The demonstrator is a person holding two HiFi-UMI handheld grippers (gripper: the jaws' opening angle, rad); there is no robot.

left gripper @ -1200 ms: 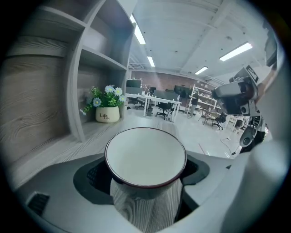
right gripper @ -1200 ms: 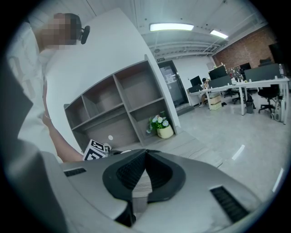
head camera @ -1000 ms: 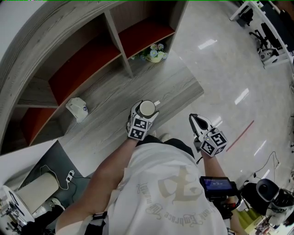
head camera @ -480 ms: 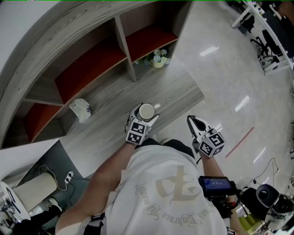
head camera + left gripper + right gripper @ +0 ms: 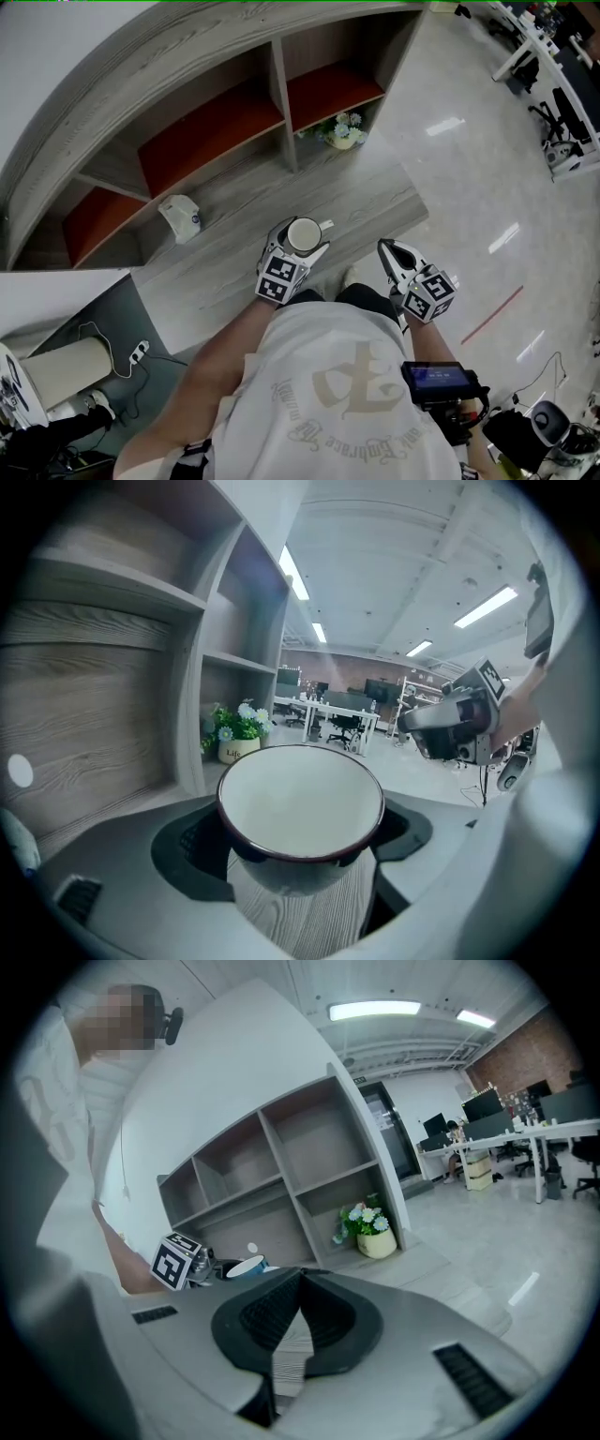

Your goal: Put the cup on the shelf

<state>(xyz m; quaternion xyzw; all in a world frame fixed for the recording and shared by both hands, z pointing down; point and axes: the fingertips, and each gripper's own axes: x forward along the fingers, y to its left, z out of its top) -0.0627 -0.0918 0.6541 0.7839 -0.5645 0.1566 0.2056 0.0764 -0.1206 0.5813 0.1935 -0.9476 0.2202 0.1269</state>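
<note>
left hand-held gripper (image 5: 298, 244) is clamped on the cup (image 5: 300, 799), jaws spread wide round its sides. the cup sits upright, white inside with a dark rim, and it's empty. it's up in the air over the wooden base ledge (image 5: 281, 202) of the shelf (image 5: 211, 131), not set down yet. our left forearm reaches out from the body with that hand-held gripper tipped a bit downward.

ahead and right of it, a little flower pot (image 5: 343, 134) with flowers in it sits at the mouth of a lower compartment. ahead and left, a small white thing (image 5: 180, 217) lies on the ledge; we can't tell what it is.

right hand-held gripper (image 5: 388, 248) hangs just right of the left one, jaws together, nothing between them.
</note>
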